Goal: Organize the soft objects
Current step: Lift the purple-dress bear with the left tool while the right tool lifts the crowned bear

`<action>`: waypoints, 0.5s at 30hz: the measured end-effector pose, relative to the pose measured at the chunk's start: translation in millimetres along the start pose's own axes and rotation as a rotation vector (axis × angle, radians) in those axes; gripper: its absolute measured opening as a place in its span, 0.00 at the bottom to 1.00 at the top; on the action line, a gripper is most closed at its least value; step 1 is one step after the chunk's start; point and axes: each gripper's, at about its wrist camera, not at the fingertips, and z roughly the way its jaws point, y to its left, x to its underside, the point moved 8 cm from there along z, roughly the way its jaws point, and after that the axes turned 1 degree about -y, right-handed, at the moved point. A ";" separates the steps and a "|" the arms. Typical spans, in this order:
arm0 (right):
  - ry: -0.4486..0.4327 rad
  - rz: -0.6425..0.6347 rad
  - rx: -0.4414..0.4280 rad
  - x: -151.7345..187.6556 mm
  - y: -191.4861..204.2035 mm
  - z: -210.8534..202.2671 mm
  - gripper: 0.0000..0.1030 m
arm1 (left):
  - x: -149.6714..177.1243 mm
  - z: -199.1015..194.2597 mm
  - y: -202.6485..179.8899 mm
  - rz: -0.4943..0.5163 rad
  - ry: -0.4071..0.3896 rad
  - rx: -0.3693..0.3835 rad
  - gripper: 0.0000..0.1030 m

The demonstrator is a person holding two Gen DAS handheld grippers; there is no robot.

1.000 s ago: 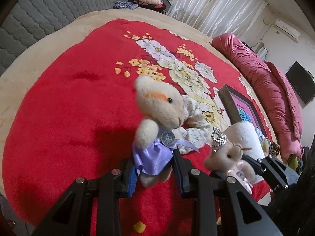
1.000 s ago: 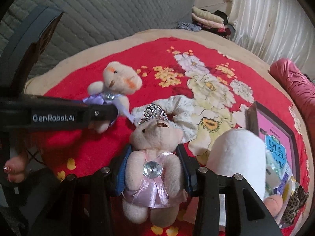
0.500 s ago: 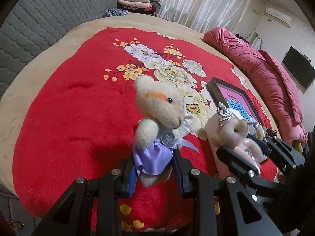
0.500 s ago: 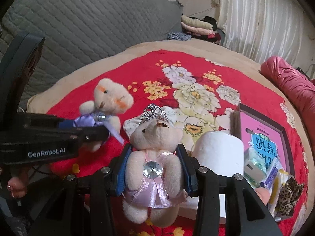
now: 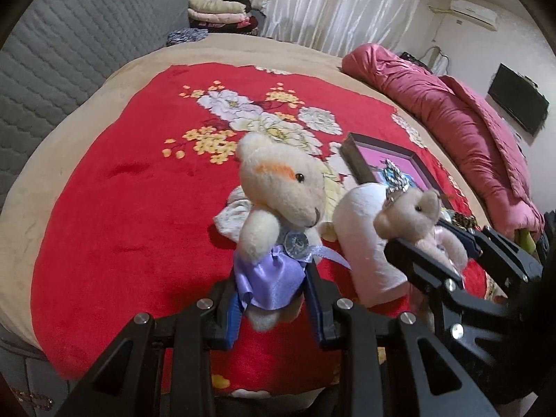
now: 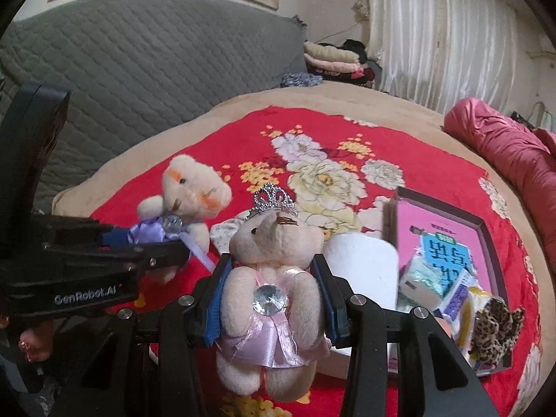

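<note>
My left gripper (image 5: 272,286) is shut on a cream teddy bear in a purple satin dress (image 5: 278,215) and holds it upright above the red floral blanket (image 5: 121,215). My right gripper (image 6: 272,293) is shut on a beige teddy bear with a silver tiara and a pink dress (image 6: 272,267), also held up in the air. Each bear shows in the other view: the tiara bear (image 5: 413,217) at the right, the purple-dress bear (image 6: 184,201) at the left. The left gripper (image 6: 153,253) is left of the right one.
A white roll (image 6: 365,264) lies on the blanket beside a dark box with a pink lining (image 6: 444,222) holding packets and a leopard-print item (image 6: 497,323). A crumpled white cloth (image 5: 232,217) lies under the bears. A pink quilt (image 5: 451,118) and grey headboard (image 6: 139,76) border the bed.
Both grippers have risen and drawn back from the blanket with the bears in them. The bed looks farther away and more of the room shows.
</note>
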 end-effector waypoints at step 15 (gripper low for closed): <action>-0.076 0.088 0.051 -4.3 -33.9 -43.1 0.45 | 3.1 -11.5 -62.8 0.118 -0.001 0.035 0.31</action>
